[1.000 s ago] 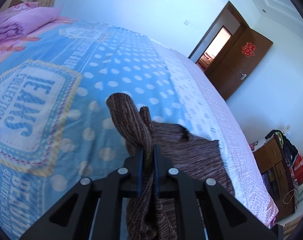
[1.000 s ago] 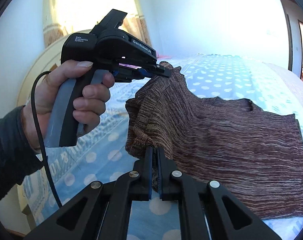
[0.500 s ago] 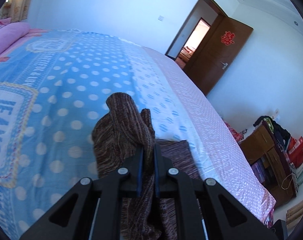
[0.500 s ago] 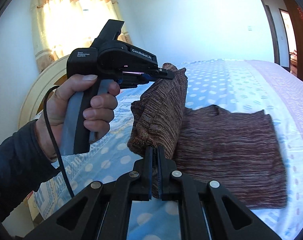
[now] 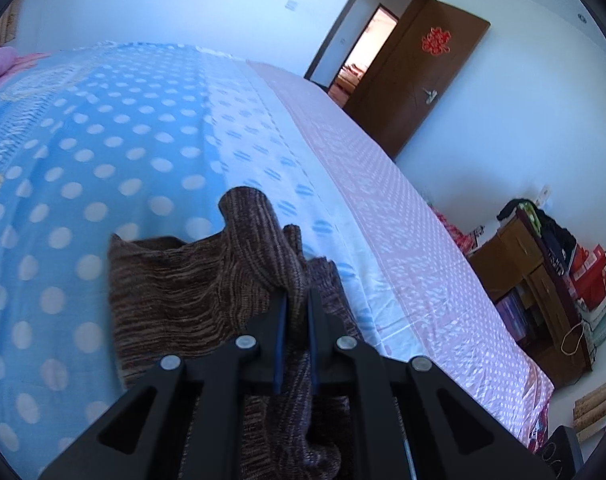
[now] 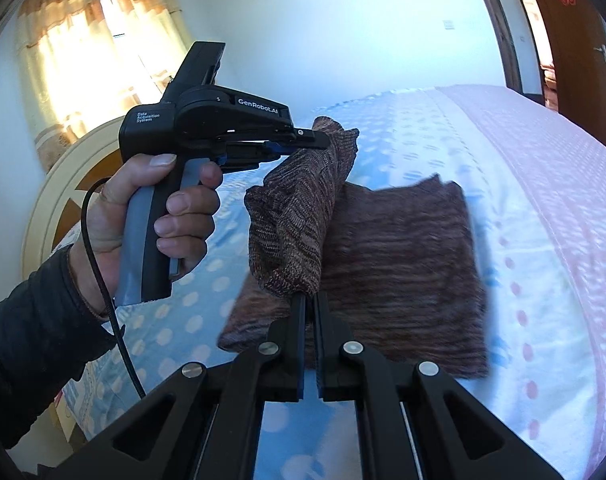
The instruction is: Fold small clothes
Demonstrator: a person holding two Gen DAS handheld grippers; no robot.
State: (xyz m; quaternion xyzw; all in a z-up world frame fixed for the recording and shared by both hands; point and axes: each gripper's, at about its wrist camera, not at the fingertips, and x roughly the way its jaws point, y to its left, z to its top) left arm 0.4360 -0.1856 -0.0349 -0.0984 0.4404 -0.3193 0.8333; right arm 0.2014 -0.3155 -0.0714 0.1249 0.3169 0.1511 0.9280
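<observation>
Both grippers were clamped on the same brown knit garment (image 6: 403,264). The left gripper (image 5: 295,300) had its jaws nearly closed, with a bunched fold of the knit pinched between the blue-lined pads; fabric humped up above the tips and hung down below them. The right gripper (image 6: 310,300) was closed tight on another edge of the same piece, with only a thin layer of cloth between the jaws.

In the right wrist view, the left tool showed from the side, held by the person's left hand (image 6: 155,216) in a dark sleeve (image 6: 35,340), cable trailing from the grip. Its tip bit the top of a raised fold. That fold ran as a lifted ridge between the two grippers, off the bed. The rest of the garment lay flat on the bedspread (image 5: 103,152) as a rough rectangle (the far edges were motion-blurred, so the exact layering there was unclear).

The bedspread was blue with pale polka dots, changing to white and then pink towards the door side. The garment sat near the blue-white boundary.

Background: brown wooden door (image 5: 419,80) ajar with a red ornament on it, curtained window (image 6: 83,48) behind the left hand, cream round headboard (image 6: 63,184), and a cluttered wooden cabinet (image 5: 535,280) against the wall.
</observation>
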